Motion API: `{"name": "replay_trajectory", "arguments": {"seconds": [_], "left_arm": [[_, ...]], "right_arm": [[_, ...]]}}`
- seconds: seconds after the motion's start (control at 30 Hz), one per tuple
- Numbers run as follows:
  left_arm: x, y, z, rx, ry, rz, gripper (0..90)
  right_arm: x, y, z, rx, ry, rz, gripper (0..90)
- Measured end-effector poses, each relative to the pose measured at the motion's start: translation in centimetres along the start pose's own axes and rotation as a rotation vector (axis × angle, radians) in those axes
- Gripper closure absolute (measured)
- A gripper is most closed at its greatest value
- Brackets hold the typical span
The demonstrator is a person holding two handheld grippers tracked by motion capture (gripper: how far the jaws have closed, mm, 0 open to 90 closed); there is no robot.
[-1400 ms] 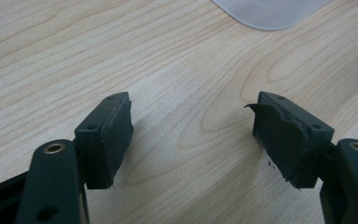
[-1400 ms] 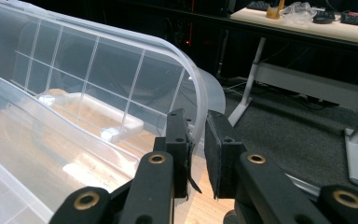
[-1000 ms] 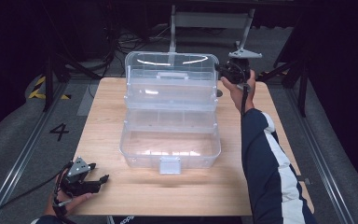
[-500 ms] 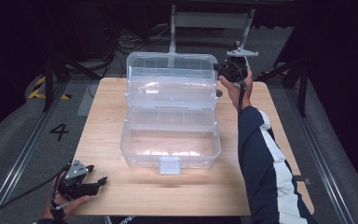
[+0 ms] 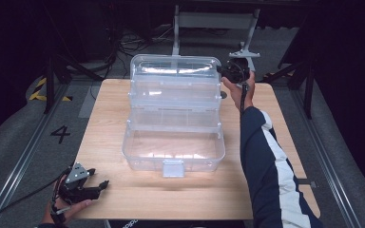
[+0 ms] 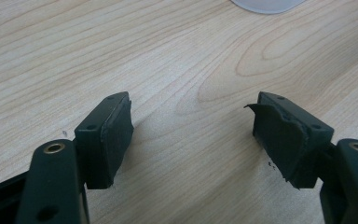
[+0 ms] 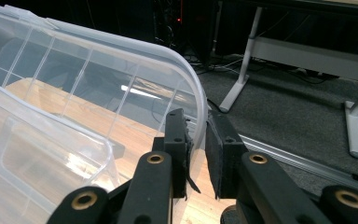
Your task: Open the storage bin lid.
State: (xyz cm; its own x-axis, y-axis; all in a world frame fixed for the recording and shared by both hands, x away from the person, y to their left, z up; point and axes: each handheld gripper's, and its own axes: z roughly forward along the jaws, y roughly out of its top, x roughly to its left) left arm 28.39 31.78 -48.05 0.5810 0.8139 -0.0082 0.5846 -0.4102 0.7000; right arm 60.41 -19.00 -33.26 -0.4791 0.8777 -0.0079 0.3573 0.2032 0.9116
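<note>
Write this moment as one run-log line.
right tool: shut on box lid rim | left tool: open over table | box: open

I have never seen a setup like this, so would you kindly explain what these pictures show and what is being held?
A person stands at a wooden table with a two-jaw hand-held gripper in each hand; there is no robot arm. One picture looks down from above the person's side; the other two come from cameras riding on the tools, looking along their black jaws. On the table stands a clear plastic tiered organizer box, opened out, its lid upright at the far end. The right hand-held gripper is clamped on the lid's rim at its far right corner. The left hand-held gripper rests low over bare wood near the front left corner, jaws apart, holding nothing.
</note>
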Motion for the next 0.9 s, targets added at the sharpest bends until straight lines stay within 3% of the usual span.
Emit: {"name": "replay_trajectory", "arguments": {"seconds": [0.27,0.4,0.7,0.9], "left_arm": [[0.1,0.0,0.0,0.005,-0.002,0.001,28.8],[0.1,0.0,0.0,0.004,-0.002,0.001,28.8],[0.0,0.0,0.0,-0.002,0.001,-0.003,28.8],[0.0,0.0,0.0,-0.001,0.001,0.0,28.8]], "right_arm": [[-0.4,-0.1,0.7,0.015,0.011,0.009,79.3],[-0.4,-0.3,1.6,0.036,-0.005,-0.007,78.9],[-1.0,-1.6,3.2,0.066,-0.009,0.025,78.9],[-1.0,-1.9,3.7,0.088,-0.017,0.01,79.1]]}}
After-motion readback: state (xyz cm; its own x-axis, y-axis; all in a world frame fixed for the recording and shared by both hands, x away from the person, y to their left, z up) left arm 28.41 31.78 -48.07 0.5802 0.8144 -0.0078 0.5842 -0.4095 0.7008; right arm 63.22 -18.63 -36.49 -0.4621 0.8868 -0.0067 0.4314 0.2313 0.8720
